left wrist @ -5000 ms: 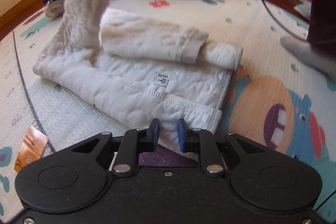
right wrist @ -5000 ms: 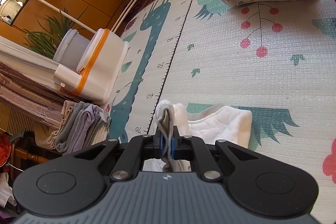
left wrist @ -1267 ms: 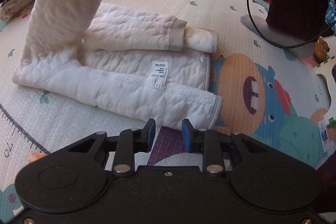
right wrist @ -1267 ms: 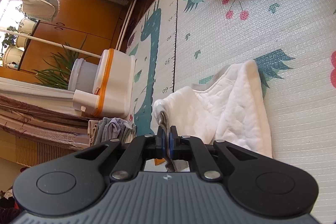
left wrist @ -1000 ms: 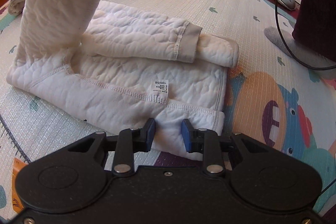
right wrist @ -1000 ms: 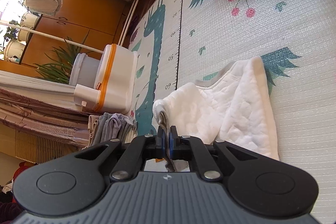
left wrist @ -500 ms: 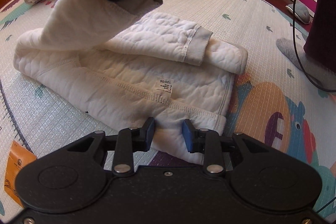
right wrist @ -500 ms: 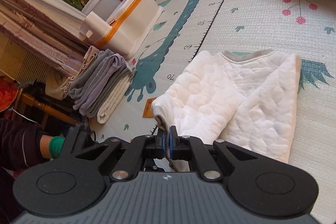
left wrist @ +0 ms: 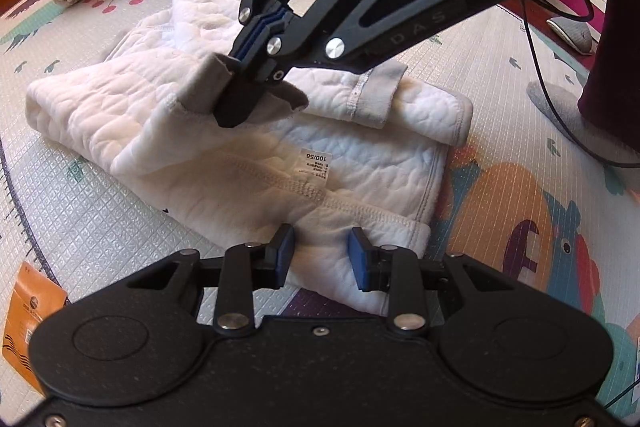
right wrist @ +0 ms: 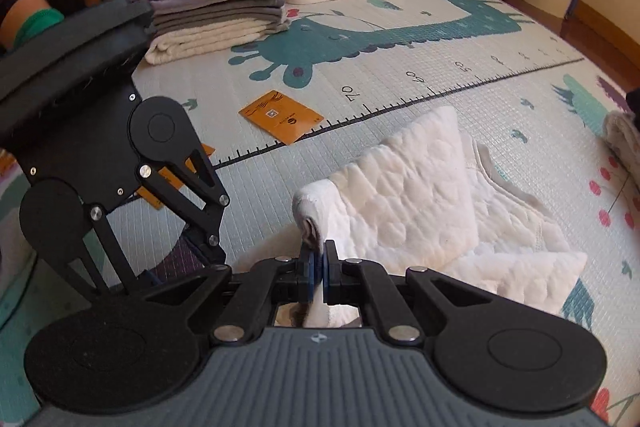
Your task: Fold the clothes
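The white quilted top (left wrist: 240, 163) lies mid-frame on the play mat (left wrist: 100, 227), one sleeve (left wrist: 360, 95) already folded across it. My right gripper (left wrist: 240, 57) is clamped on the other sleeve's cuff (left wrist: 204, 87), low over the body. My left gripper (left wrist: 320, 255) stands apart over the hem, gripping nothing. Releasing the sleeve and folding the body remain, I judge.

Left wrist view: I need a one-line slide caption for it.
Right hand-held gripper carries the grey sleeve cuff across the white quilted top; open left hand-held gripper waits at its hem.
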The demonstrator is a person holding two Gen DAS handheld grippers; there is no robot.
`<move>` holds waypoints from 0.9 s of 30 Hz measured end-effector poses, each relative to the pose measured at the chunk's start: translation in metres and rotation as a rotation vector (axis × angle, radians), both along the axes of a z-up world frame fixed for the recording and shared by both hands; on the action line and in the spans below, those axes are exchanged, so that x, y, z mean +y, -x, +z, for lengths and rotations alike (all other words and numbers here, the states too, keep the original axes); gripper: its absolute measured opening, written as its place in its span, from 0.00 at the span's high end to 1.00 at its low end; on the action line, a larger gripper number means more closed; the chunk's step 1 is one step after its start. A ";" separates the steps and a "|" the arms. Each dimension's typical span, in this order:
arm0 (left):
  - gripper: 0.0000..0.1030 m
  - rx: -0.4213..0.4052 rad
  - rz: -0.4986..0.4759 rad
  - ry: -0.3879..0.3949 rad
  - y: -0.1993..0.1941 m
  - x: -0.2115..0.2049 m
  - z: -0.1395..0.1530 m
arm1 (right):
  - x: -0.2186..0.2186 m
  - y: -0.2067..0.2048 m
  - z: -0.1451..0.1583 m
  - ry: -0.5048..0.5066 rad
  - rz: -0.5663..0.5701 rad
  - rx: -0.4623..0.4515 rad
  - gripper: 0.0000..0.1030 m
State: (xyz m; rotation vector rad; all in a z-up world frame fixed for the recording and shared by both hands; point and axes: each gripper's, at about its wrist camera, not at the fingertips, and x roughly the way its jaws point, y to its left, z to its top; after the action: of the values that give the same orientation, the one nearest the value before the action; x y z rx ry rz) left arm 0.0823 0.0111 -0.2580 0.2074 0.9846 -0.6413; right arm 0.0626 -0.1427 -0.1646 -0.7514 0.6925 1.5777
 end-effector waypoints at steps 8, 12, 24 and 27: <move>0.71 0.010 0.010 0.004 0.000 0.000 0.001 | 0.004 0.044 -0.015 0.117 0.237 -0.277 0.91; 0.66 0.020 0.016 0.011 -0.001 -0.001 0.002 | -0.002 0.041 -0.011 0.098 0.253 -0.113 0.80; 0.62 0.076 -0.016 0.038 -0.007 0.008 0.024 | 0.019 -0.004 -0.019 0.039 0.131 -0.038 0.79; 0.62 0.047 0.043 0.095 -0.021 0.042 0.048 | 0.019 -0.009 -0.029 0.052 0.111 -0.020 0.79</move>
State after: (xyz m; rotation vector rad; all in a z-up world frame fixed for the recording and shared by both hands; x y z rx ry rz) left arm 0.1037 0.0528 -0.2100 0.0871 0.9983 -0.6542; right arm 0.0713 -0.1238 -0.1935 -0.8557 0.6892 1.6556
